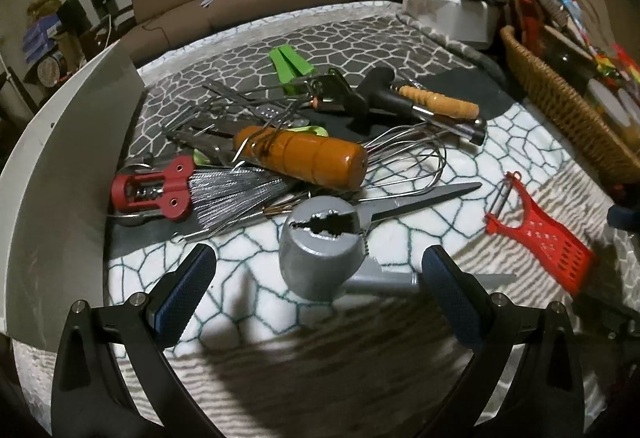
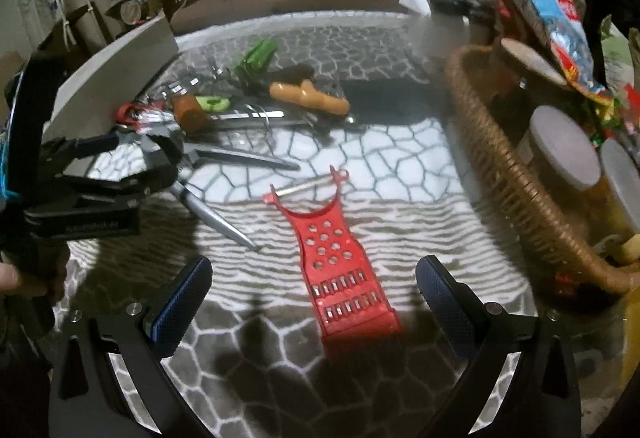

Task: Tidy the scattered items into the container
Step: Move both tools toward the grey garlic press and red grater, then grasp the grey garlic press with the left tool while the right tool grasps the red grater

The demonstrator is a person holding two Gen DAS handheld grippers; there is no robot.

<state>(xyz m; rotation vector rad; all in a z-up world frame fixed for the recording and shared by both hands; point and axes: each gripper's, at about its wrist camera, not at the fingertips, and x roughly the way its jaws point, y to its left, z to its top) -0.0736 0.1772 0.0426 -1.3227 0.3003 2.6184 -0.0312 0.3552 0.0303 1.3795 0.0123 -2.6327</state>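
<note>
Scissors (image 1: 352, 238) on the blanket (image 1: 460, 198), handles between the released left gripper (image 1: 318, 284), blades beside the utensil pile (image 1: 248, 158). Grater (image 2: 340, 258) between the spread right gripper (image 2: 314, 288). White container (image 1: 68, 174) at left. Risk: blades snagging the whisk (image 1: 404, 162) on lifting, dragging the pile.

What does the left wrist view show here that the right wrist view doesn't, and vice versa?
Only the left wrist view: the open left gripper straddling the grey scissors handle, plus the red corkscrew seen clearly. Only the right wrist view: the open right gripper over the red grater-peeler, and lidded jars inside the wicker basket. Both: the utensil pile, sofa and white container wall.
</note>
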